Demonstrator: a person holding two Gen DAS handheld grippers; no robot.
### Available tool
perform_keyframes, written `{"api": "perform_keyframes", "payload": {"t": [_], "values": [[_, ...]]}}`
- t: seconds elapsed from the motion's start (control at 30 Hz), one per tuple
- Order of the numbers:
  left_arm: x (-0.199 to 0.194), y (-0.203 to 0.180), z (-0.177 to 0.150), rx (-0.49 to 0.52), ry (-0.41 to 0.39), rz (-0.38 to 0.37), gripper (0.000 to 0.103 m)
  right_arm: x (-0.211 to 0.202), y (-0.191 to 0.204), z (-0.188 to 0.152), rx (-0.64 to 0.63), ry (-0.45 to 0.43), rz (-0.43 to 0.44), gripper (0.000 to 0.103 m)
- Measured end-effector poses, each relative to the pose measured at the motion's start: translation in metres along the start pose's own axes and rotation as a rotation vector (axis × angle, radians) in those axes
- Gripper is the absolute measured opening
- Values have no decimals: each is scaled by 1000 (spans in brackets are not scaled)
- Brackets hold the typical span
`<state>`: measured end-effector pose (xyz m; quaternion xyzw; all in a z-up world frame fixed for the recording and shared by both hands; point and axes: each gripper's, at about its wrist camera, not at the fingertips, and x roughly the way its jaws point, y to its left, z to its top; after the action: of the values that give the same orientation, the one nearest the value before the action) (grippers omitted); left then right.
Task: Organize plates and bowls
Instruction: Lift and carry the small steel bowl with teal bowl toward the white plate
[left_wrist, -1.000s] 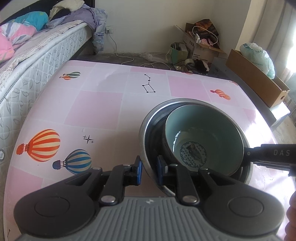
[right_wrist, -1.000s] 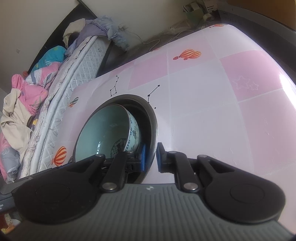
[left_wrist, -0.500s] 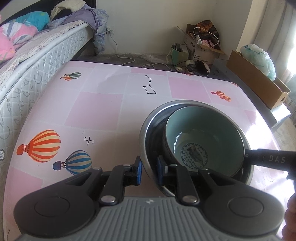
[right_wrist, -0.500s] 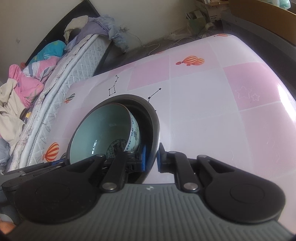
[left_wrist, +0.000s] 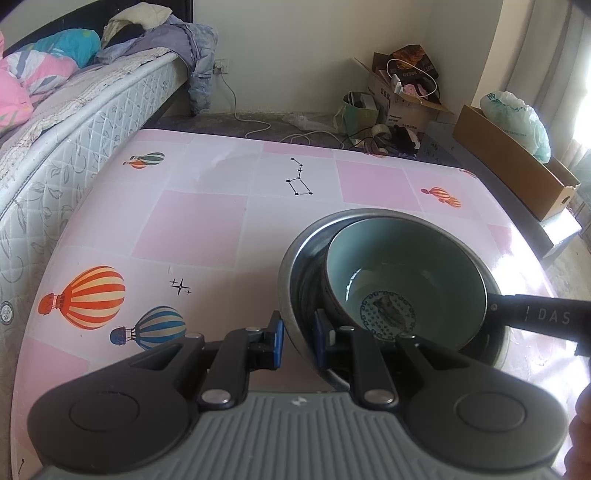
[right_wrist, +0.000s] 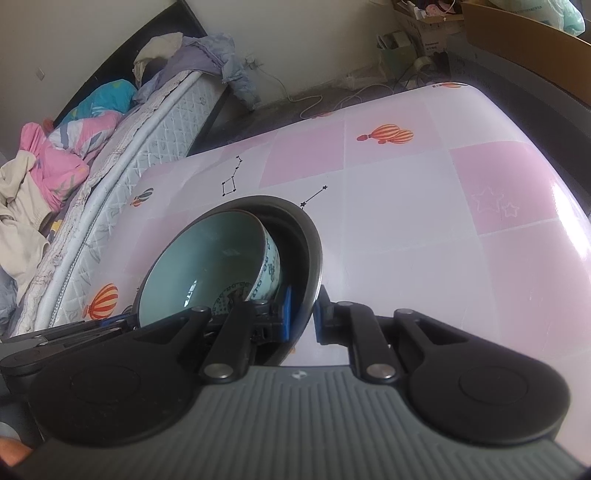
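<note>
A steel bowl (left_wrist: 295, 273) sits on the pink table with a ceramic bowl (left_wrist: 402, 273) inside it, teal within and patterned blue on the outside. My left gripper (left_wrist: 298, 343) is shut on the steel bowl's near left rim. In the right wrist view, my right gripper (right_wrist: 303, 317) is shut on the opposite rim of the steel bowl (right_wrist: 299, 229), beside the ceramic bowl (right_wrist: 207, 269). One right finger (left_wrist: 539, 315) shows at the far side in the left wrist view. I cannot tell whether the bowls rest on the table or hang just above it.
The table (left_wrist: 192, 221) has a pink checked cover with balloon prints. A bed (left_wrist: 74, 110) with heaped bedding runs along its left side. Cardboard boxes (left_wrist: 517, 166) and bags stand on the floor beyond the far edge.
The right gripper has rolled a little, so the bowls sit differently in its view. The left gripper has kept still. Both stay shut on the steel rim.
</note>
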<state>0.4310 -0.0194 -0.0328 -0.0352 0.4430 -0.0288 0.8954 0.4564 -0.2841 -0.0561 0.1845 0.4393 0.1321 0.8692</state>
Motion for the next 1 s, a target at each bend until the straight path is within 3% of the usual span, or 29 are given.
{"api": "perform_keyframes", "payload": {"t": [0.57,1.0], "values": [[-20,-4,4,9,-47,-3,18,-22,6,3,-29,-46,-1,12],[-88,-6,1,-15,-78,-20,16,-92,25,-4,-37,-81,26,12]]}}
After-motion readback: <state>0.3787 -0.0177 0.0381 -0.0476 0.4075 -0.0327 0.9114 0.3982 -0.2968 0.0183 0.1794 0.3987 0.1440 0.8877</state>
